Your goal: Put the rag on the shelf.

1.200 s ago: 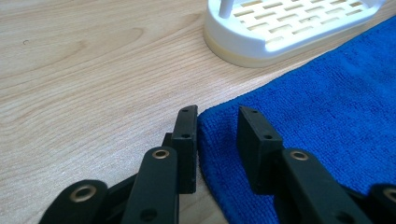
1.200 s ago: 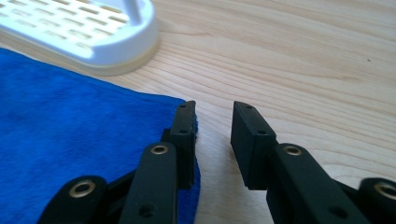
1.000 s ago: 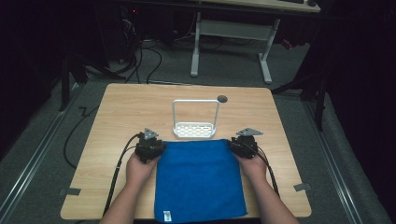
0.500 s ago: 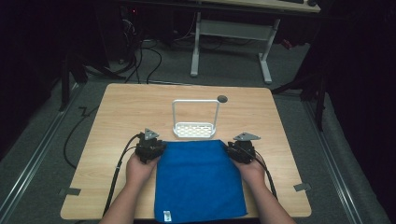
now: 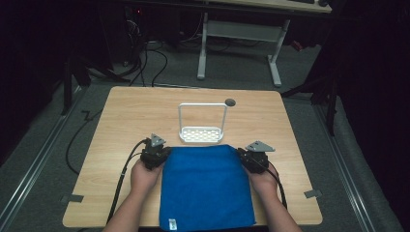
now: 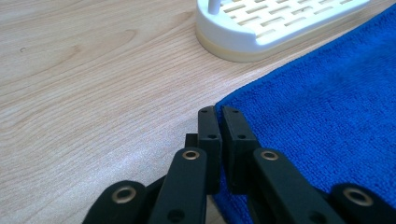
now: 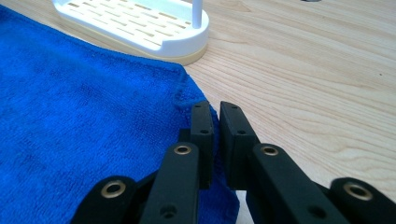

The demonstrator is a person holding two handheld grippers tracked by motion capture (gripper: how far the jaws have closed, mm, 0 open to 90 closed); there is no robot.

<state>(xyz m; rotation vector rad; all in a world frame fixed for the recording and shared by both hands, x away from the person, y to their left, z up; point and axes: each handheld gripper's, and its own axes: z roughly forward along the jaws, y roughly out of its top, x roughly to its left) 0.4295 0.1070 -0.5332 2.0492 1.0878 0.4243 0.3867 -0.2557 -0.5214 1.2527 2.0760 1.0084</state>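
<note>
Blue cloth (image 5: 207,186) flat on tabletop (image 5: 135,111) | L tongs (image 6: 220,122) & R tongs (image 7: 212,119) just closed, far corners pinched | fold/lift judged not yet begun

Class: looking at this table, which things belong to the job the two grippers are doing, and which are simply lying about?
In the job:
blue towel
left gripper, jaws closed at the towel's far left corner
right gripper, jaws closed at its far right corner

Lying about:
white slotted rack, beyond the towel
wooden table

Grey floor (image 5: 43,159), white-legged desk (image 5: 237,43) beyond.
</note>
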